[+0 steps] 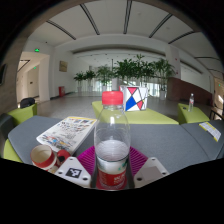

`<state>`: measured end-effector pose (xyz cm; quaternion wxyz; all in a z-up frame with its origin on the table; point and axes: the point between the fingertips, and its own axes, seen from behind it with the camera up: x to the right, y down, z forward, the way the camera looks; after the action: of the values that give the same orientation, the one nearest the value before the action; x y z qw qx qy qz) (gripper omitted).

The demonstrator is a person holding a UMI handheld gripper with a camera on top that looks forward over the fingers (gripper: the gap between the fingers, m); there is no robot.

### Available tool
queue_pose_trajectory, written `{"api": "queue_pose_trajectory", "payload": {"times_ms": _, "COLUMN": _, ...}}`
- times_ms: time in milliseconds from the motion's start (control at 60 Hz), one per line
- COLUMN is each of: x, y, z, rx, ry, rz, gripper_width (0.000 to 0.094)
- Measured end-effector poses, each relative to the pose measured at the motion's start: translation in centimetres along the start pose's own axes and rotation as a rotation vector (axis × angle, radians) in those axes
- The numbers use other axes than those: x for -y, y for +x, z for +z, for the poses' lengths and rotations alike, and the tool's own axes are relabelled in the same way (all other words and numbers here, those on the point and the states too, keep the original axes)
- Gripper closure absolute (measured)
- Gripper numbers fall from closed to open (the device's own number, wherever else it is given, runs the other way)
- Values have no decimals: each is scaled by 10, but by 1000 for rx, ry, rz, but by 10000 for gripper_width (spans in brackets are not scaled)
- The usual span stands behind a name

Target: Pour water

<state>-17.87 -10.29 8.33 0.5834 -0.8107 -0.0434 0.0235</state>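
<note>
A clear plastic bottle (113, 140) with a red cap and a red label stands upright between my fingers, held above the grey table (170, 140). It holds water in its lower part. My gripper (113, 170) is shut on the bottle, both magenta pads (88, 158) pressing on its sides at label height. A small red-and-white cup (43, 156) sits on the table left of the fingers.
A printed leaflet or magazine (68, 131) lies on the table at the left, behind the cup. Green seats (160, 116) and potted plants (130, 70) stand beyond the table in a wide hall. A small bottle (191, 101) stands far right.
</note>
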Motion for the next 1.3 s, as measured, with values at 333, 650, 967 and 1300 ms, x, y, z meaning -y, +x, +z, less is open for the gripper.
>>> {"api": "queue_pose_trajectory", "payload": {"times_ms": 333, "x": -3, "y": 12, "z": -52, "rx": -42, "ry": -101, "rz": 34, "gripper_width": 82}}
{"api": "queue_pose_trajectory", "payload": {"times_ms": 650, "x": 32, "y": -10, "z": -213, "rx": -45, "ry": -76, "rz": -8, "gripper_width": 81}}
{"api": "queue_pose_trajectory", "payload": {"times_ms": 967, "x": 43, "y": -37, "z": -355, "rx": -34, "ry": -44, "rz": 24, "gripper_width": 83}}
{"api": "queue_pose_trajectory", "payload": {"times_ms": 1300, "x": 51, "y": -43, "z": -433, "rx": -44, "ry": -15, "rz": 26, "gripper_width": 79}}
